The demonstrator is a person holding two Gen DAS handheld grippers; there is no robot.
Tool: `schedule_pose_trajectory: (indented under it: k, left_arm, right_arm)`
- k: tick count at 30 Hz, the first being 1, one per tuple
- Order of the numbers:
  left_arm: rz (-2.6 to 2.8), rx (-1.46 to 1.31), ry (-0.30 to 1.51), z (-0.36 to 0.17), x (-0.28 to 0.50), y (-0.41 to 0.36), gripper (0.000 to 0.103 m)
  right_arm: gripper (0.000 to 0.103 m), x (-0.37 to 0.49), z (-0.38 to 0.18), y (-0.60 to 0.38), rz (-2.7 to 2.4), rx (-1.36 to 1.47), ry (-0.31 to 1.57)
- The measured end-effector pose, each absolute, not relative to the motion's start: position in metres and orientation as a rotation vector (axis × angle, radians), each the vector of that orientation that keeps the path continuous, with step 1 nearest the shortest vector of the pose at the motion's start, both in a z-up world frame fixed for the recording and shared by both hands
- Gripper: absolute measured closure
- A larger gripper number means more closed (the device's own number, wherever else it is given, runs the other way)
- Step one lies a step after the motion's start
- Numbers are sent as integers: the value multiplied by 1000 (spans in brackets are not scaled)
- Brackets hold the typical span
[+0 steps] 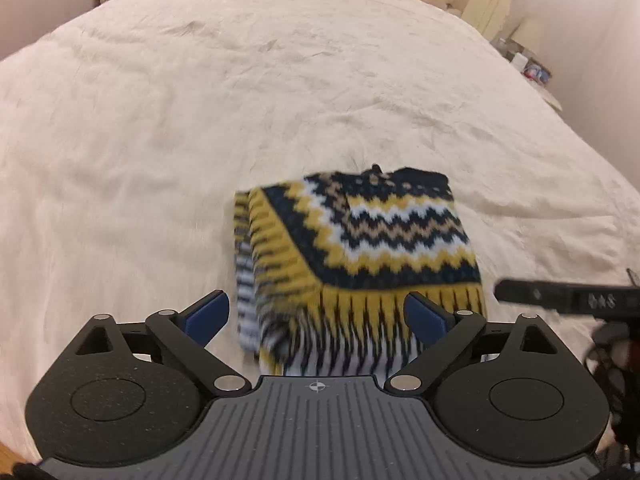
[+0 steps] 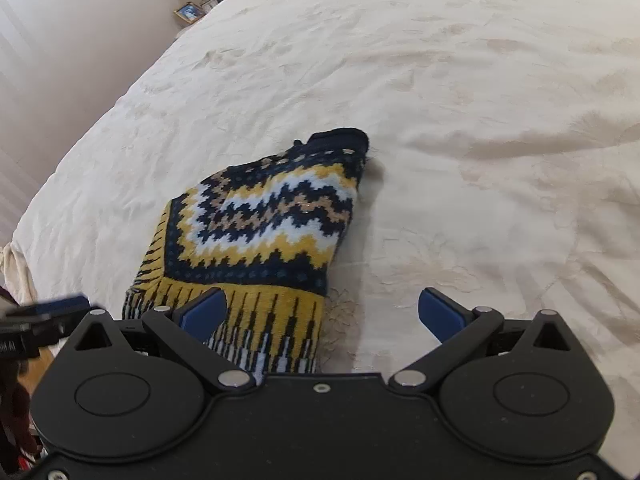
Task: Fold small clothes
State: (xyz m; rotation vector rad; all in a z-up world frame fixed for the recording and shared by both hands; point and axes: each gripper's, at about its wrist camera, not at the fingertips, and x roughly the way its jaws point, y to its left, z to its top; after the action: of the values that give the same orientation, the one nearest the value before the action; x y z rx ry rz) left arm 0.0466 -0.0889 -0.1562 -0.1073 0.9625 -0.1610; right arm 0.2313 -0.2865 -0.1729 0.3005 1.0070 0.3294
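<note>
One folded zigzag-knit sweater (image 1: 360, 248) lies on bedspread (image 1: 160, 120).

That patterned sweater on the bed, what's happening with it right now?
A person with a gripper in each hand is folding it. The knitted sweater lies folded into a compact bundle on the cream bedspread. The left gripper and the right gripper both hover open above its near edge, gripping nothing.

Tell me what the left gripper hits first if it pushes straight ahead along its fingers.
Most likely the folded knit sweater. The left gripper is open and pointing down at its fringed near edge, which lies between the pads without touching. Depth is unclear; beneath it is only the cream bedspread.
</note>
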Motion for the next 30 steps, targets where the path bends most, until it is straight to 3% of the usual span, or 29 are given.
schedule_pose_trajectory:
  k: [12, 15, 19, 25, 30]
  left_arm:
    - [-13, 28, 1107, -208, 112, -81, 8]
    - [-24, 23, 1148, -224, 114, -69, 0]
    - [-58, -2, 1161, -230, 113, -59, 0]
    - [-93, -8, 1127, -222, 113, -54, 0]
    - [-108, 19, 1058, -208, 129, -52, 0]
  right_arm:
    - [0, 263, -183, -273, 219, 257, 1067]
    - [0, 274, -201, -268, 171, 254, 1142]
    - [0, 284, -223, -258, 141, 229, 1212]
    - [0, 289, -225, -249, 143, 171, 1217]
    - [0, 287, -197, -248, 148, 189, 1093]
